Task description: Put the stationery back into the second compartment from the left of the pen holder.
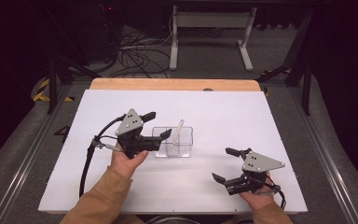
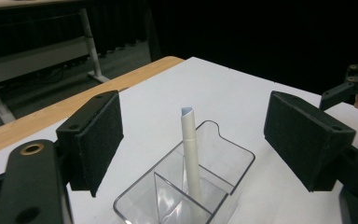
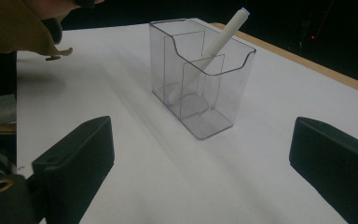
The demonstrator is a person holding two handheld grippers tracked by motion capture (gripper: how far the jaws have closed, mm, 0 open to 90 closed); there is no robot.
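A clear plastic holder (image 1: 186, 140) with a divider stands near the middle of the white sheet. A white pen (image 1: 178, 130) leans in it, tip up. My left gripper (image 1: 158, 124) hovers just left of the holder, open. In the left gripper view the pen (image 2: 191, 149) rises out of the holder (image 2: 233, 163) in line with the gap of my left gripper (image 2: 200, 135), touching neither pad. My right gripper (image 1: 223, 164) rests open near the front right, apart from the holder. Its own view looks past my right gripper (image 3: 205, 163) at the holder (image 3: 233, 60) and pen (image 3: 219, 39).
The white sheet (image 1: 223, 107) covers a wooden table whose bare edge (image 1: 168, 84) shows at the back. Beyond it a white desk frame (image 1: 209, 32) and cables (image 1: 135, 56) sit on the floor. The right gripper's jaw (image 2: 354, 86) shows far off in the left gripper view.
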